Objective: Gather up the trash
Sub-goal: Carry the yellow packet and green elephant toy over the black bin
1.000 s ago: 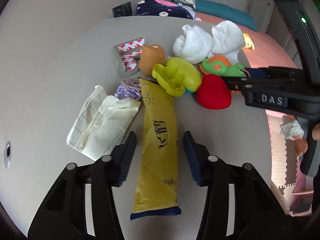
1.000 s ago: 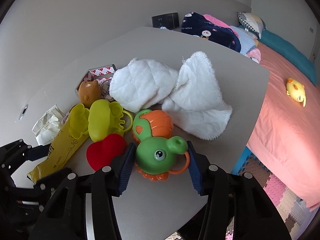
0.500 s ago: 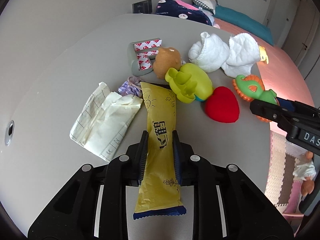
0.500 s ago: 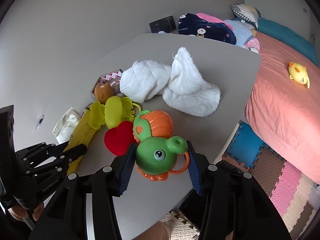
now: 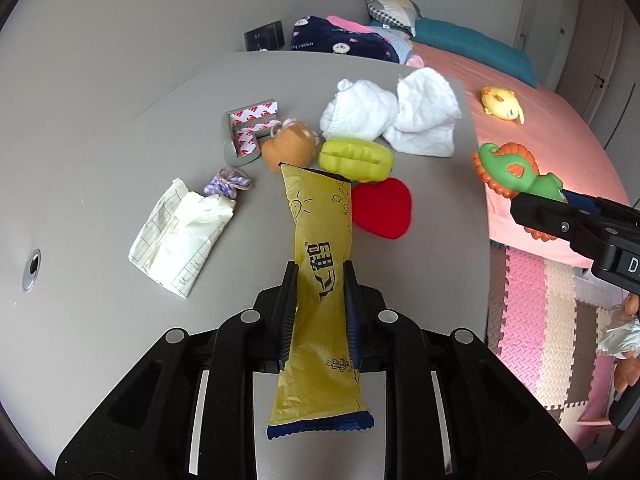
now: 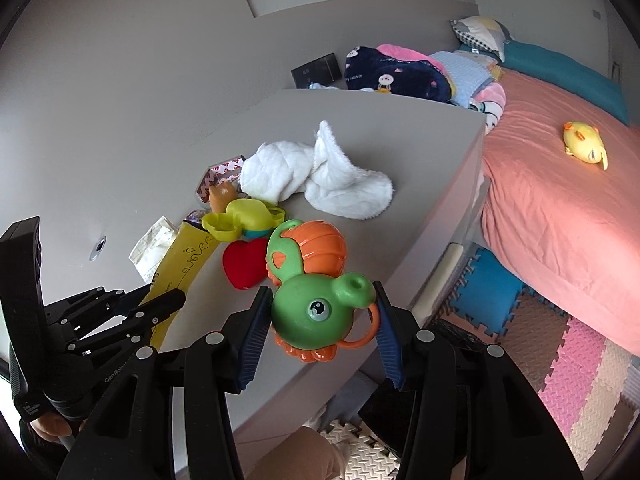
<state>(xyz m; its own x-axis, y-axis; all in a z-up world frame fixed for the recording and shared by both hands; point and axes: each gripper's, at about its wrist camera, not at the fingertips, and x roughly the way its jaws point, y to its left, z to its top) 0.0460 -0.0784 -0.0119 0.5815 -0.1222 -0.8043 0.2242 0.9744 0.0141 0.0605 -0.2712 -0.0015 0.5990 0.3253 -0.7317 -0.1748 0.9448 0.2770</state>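
Pinching the yellow wrapper [image 5: 320,276] across its middle, my left tongs [image 5: 318,312] have it lifted clear of the worktop [image 5: 120,168], its far end hanging in front of the orange plush [image 5: 288,148] and the yellow-green toy [image 5: 356,156]. My right tongs [image 6: 320,336] are clamped on the green and orange dinosaur toy [image 6: 316,288], held out past the worktop's edge above the foam floor mats [image 6: 552,344].

My worry is the wrapper: it is limp and slick, gripped only at the waist, so a quick swing could let it slide out, or its drooping end could snag the toys nearby and drag them. I see no bin in either view, so I cannot tell where it should go.

More trash waits on the worktop: crumpled paper [image 5: 180,232], a small purple candy wrapper [image 5: 228,184] beside it. With both tongs full, neither can be picked yet. The dinosaur is rounded, and could pop free and drop.
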